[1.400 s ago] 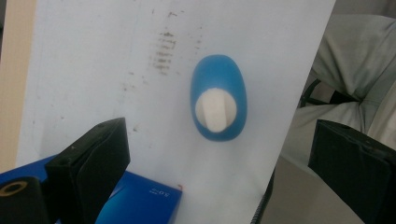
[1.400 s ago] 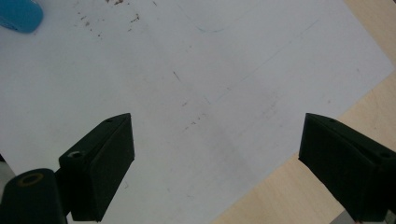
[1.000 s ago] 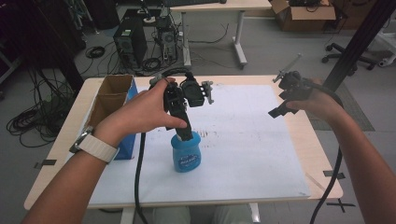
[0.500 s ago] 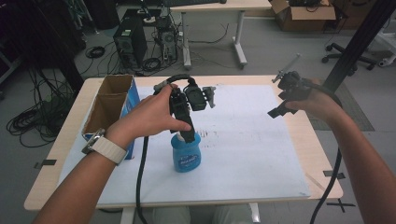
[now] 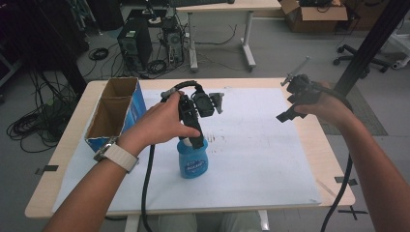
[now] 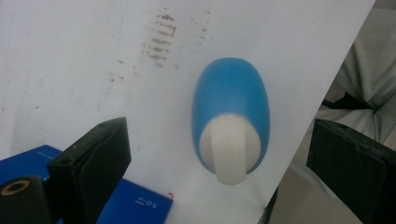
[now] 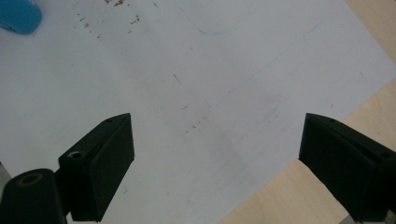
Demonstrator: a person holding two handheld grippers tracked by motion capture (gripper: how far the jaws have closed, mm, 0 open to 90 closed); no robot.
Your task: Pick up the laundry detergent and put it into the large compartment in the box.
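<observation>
My left gripper [image 5: 197,140] hangs directly above the blue bottle [image 5: 193,162], jaws spread wide, gripping nothing. My right gripper [image 5: 285,115], also wide open and empty, hovers well apart from the bottle.

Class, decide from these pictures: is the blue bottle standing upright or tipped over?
Upright. The blue bottle stands on its base on the white sheet, white cap uppermost; the left gripper looks straight down on it, jaws apart.
</observation>
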